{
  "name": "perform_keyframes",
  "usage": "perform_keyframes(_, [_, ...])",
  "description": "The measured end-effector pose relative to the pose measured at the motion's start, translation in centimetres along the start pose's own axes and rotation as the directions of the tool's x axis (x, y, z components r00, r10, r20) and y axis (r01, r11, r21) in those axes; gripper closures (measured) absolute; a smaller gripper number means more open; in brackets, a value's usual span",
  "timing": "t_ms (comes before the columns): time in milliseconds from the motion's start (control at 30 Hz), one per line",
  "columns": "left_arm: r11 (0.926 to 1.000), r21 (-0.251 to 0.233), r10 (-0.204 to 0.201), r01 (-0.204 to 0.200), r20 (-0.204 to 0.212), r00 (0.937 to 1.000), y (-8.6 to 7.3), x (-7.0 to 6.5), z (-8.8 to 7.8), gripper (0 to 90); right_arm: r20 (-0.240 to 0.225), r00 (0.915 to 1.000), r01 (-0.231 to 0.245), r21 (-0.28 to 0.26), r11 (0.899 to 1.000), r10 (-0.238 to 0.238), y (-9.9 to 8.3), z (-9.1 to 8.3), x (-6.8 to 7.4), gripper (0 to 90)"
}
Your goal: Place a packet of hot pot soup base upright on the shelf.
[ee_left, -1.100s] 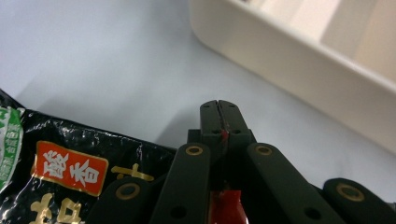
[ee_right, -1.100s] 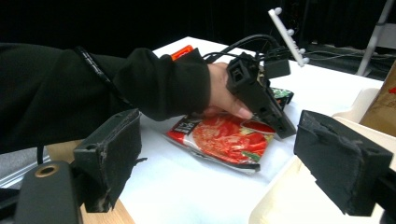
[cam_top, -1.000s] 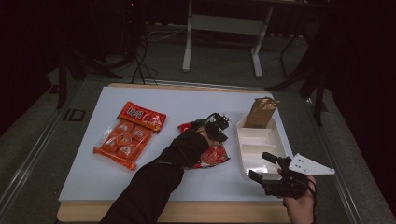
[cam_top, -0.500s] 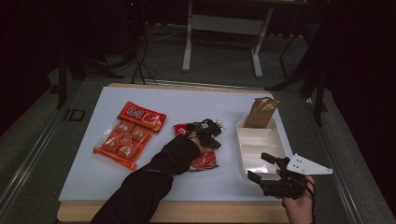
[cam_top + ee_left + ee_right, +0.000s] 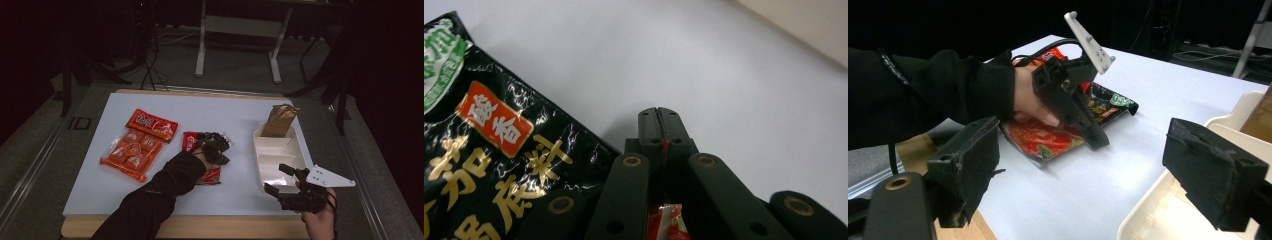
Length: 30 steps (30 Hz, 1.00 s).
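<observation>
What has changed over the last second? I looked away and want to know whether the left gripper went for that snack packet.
The left gripper pulled back from near the tray toward the person and came down on the red-and-black snack packet, its jaws now shut on the packet's edge. The right gripper, open, the brown bag and the orange packets stayed put.

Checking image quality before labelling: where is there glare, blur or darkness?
High view: table lit, surroundings dark, slightly soft. Left gripper view: glare streaks on the black packet, its near edge blurred. Right gripper view: right gripper close and soft, background black.
</observation>
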<state>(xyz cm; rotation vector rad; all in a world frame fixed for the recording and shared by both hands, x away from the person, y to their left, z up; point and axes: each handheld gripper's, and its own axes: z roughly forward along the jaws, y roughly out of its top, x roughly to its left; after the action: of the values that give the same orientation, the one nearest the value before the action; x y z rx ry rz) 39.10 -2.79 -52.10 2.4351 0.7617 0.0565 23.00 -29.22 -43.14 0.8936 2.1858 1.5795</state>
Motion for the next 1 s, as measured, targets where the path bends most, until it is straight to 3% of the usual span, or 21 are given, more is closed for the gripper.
perform_keyframes(233, [0.9994,-0.030,-0.017,0.018,0.029,0.9994,-0.5,0.2,-0.9,90.0,-0.009,0.9999,0.011,0.004,1.000,-0.011,0.0,0.3,0.2,14.9])
perform_keyframes(333, [0.9976,-0.068,-0.011,0.013,0.020,0.9997,-1.0,0.5,-2.1,90.0,-0.011,0.9998,0.017,0.000,1.000,-0.016,0.1,0.4,0.3,14.9])
perform_keyframes(400, [0.9937,-0.106,-0.034,0.039,0.043,0.9985,-1.3,1.1,-3.2,90.0,-0.011,0.9998,0.019,0.000,1.000,-0.019,0.1,0.4,0.3,14.9])
perform_keyframes(500, [0.9878,-0.142,-0.061,0.064,0.025,0.9978,-1.9,2.1,-5.0,89.9,-0.010,0.9998,0.019,0.004,1.000,-0.019,0.0,0.5,0.2,14.9])
perform_keyframes(700, [0.9758,-0.192,-0.114,0.105,-0.038,0.9927,-3.0,3.6,-8.1,77.2,-0.013,0.9996,0.025,0.009,1.000,-0.025,0.0,0.7,0.2,14.9])
perform_keyframes(767, [0.9728,-0.203,-0.127,0.111,-0.068,0.9896,-3.4,4.0,-8.8,72.6,-0.015,0.9996,0.024,0.013,1.000,-0.023,0.0,0.8,0.3,14.9])
perform_keyframes(833, [0.9651,-0.224,-0.157,0.135,-0.082,0.9842,-3.8,4.6,-9.3,69.7,-0.017,0.9995,0.027,0.015,1.000,-0.026,0.0,0.9,0.3,14.9])
perform_keyframes(900, [0.9614,-0.230,-0.181,0.152,-0.114,0.9768,-4.2,5.3,-9.6,65.8,-0.019,0.9994,0.029,0.017,0.999,-0.029,0.0,0.9,0.4,14.9])
perform_keyframes(1000, [0.9457,-0.250,-0.243,0.207,-0.122,0.9622,-4.7,6.6,-9.6,59.3,-0.020,0.9993,0.032,0.018,0.999,-0.032,0.0,0.9,0.4,14.9])
